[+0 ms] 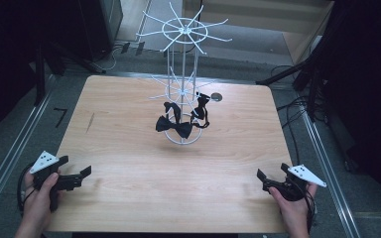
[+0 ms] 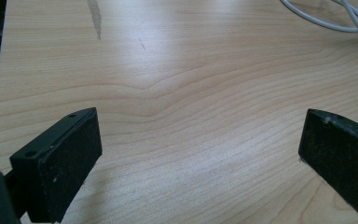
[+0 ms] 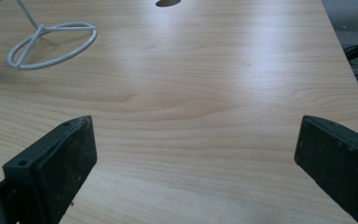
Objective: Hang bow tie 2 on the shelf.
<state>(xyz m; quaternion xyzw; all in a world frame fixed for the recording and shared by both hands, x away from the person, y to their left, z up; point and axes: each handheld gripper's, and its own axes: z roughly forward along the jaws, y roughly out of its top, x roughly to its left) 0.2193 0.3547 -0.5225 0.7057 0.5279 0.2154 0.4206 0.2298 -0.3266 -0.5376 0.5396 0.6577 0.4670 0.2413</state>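
Note:
A white wire rack (image 1: 183, 74) with two tiers of spokes stands upright at the middle back of the wooden table (image 1: 129, 198). Two black bow ties hang from its lower tier: a larger one (image 1: 173, 126) at the front and a smaller one (image 1: 200, 110) to its right. My left gripper (image 1: 74, 169) rests at the table's near left corner, open, with bare wood between its jaws (image 2: 200, 154). At the near right corner my right gripper (image 1: 272, 174) stands open too, nothing between its jaws (image 3: 196, 163). The rack's ring base (image 3: 51, 44) lies far ahead of it.
A small dark round spot (image 1: 217, 96) marks the table behind the rack's right side. Metal rails (image 1: 10, 158) run along both sides of the table, and cables (image 1: 292, 119) lie on the floor to the right. Dark stands flank the back corners.

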